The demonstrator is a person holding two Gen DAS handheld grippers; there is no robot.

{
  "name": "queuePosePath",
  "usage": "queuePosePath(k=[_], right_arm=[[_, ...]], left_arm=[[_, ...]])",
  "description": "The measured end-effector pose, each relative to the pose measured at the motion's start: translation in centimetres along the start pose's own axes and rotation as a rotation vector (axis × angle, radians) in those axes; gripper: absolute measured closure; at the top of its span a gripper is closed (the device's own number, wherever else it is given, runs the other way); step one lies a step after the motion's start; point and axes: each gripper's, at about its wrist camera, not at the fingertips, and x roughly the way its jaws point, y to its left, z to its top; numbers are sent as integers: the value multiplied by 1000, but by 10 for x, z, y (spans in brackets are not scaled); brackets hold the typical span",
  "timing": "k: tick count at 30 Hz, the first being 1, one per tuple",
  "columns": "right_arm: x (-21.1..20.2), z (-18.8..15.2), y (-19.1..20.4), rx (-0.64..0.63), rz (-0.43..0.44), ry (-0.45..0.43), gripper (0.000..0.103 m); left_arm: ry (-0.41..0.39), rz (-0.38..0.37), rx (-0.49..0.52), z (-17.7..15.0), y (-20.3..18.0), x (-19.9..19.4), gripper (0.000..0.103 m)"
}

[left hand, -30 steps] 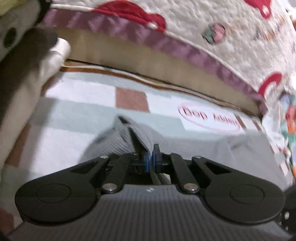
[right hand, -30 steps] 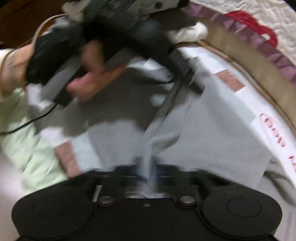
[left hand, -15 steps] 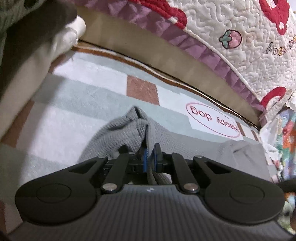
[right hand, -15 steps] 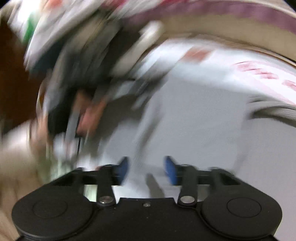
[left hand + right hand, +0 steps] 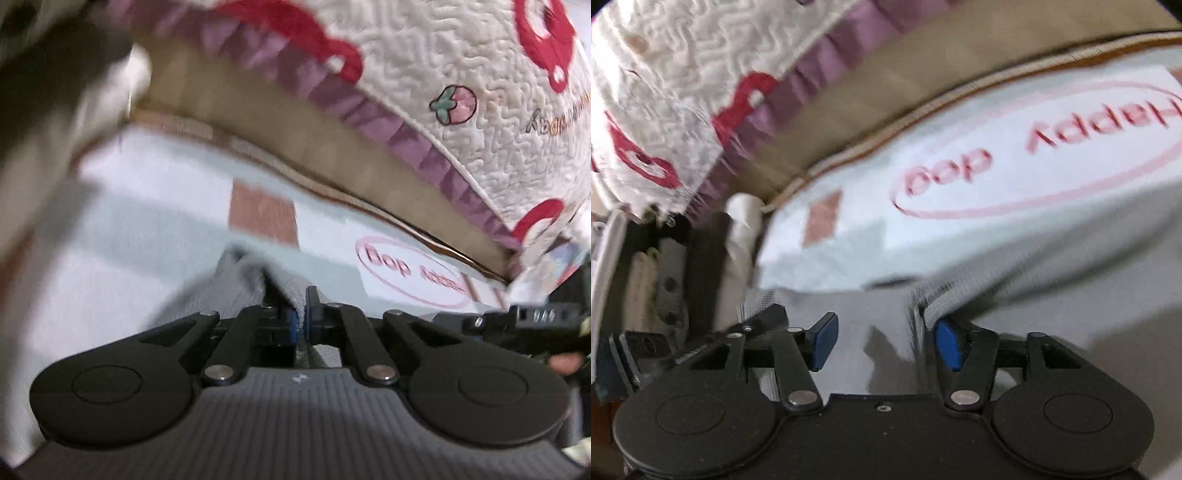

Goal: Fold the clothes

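The left gripper [image 5: 302, 325] pinches a fold of the grey knit garment [image 5: 236, 280]; the right gripper [image 5: 882, 341] stands apart above its cloth. The garment lies on a checked blanket [image 5: 960, 229], a quilted cover [image 5: 461, 74] beyond.

- Garment [image 5: 236, 291]: plain grey knit.
- Mat [image 5: 147, 206] under garment: pale green and white blocks, brown squares, pink oval with pink lettering.
- Quilt [image 5: 461, 66] beyond mat: cream, red shapes, pink strawberry, purple frill.
- Gripper pads [image 5: 823, 341]: blue.
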Motion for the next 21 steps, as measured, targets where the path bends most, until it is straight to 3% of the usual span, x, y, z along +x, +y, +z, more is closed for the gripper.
queuePosePath(k=[4,8,10,14,17,19,21], right_arm=[[-2,23,-16,38,11,-66,82],[-6,31,-23,21,-46,-119,94],[-11,34,-26,38,-43,-148,94],[-15,35,-15,-39,-71,-102,89],[-14,19,10,-148,-106,-66,68],[-15,-1,38,-307,-201,-87,64],[-9,-28,76,-485,-346,-109,53]], left_arm=[[-25,15,-29,7,2,8,99],[-2,38,-21,5,9,19,98],[0,32,-46,5,14,19,96],[1,15,-86,11,23,17,96],[5,15,-91,12,25,19,96],[25,16,-46,14,24,22,96],[43,10,-42,17,26,23,96]])
